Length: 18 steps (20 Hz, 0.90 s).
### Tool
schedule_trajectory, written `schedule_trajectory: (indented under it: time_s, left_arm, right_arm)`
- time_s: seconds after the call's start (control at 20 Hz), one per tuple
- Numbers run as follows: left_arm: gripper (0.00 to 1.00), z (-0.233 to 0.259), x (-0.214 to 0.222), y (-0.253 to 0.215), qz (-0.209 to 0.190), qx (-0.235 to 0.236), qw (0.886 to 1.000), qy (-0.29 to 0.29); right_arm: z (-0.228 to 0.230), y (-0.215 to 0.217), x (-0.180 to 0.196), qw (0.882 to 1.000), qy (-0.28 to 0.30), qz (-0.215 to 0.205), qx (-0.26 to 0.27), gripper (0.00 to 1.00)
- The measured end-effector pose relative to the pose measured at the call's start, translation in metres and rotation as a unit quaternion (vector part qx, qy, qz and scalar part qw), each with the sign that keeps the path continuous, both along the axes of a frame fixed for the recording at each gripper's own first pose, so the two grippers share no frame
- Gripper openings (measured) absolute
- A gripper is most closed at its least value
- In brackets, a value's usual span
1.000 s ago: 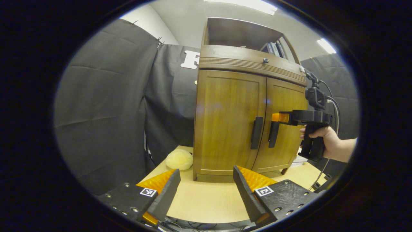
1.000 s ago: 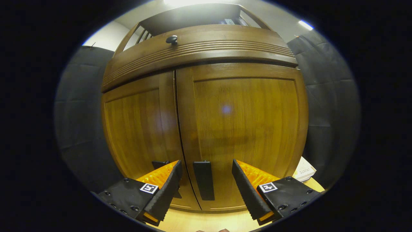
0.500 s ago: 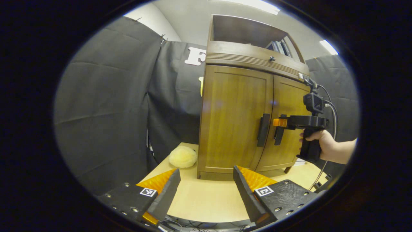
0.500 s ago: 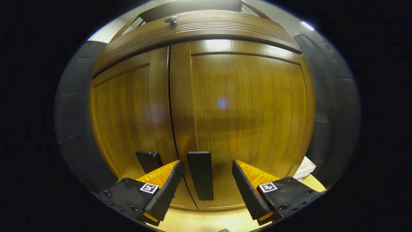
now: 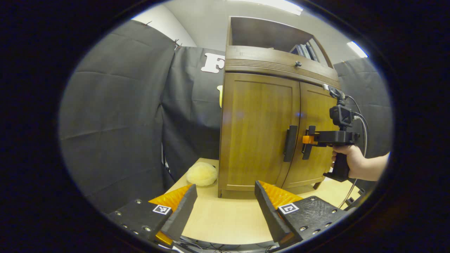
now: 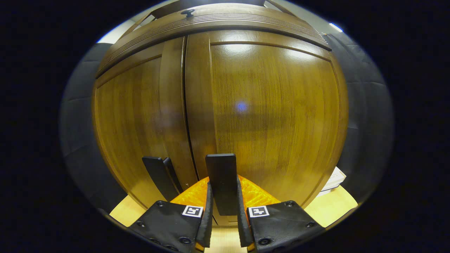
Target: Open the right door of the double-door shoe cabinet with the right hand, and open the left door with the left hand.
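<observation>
Since half a second ago, the right hand-held gripper [image 6: 224,218] has been closed onto the right door's handle [image 6: 221,182], both fingers pressed on it; the right door [image 6: 267,112] is not yet swung. A pull outward is called for next. The left hand-held gripper [image 5: 225,207] is held apart above the tabletop [image 5: 228,218], well short of the left door [image 5: 256,130] of the shoe cabinet [image 5: 277,66], with black cloth behind

Open tabletop [image 5: 225,218] fronts the left door handle [image 5: 290,143] (plush ball [image 5: 201,173] aside).
</observation>
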<state>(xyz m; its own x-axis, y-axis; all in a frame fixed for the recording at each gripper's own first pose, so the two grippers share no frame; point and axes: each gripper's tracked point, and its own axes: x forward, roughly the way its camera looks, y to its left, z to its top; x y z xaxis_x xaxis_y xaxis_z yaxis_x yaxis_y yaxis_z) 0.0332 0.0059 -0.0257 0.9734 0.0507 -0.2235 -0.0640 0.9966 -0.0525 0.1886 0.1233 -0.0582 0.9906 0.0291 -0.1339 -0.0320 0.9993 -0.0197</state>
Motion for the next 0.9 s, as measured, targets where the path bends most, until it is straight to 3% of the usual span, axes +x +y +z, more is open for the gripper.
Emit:
schedule_trajectory:
  time_s: [0.4, 0.9]
  left_arm:
    - [0.94, 0.007, -0.002, -0.008, -0.007, 0.002, 1.0, 0.0]
    - [0.94, 0.013, -0.016, -0.024, -0.018, 0.02, 1.0, -0.012]
  right_arm:
    - [-0.003, -0.001, -0.002, 0.999, 0.022, 0.032, 0.003, 0.07]
    - [-0.001, -0.005, -0.032, 0.999, 0.014, 0.049, 0.001, 0.1]
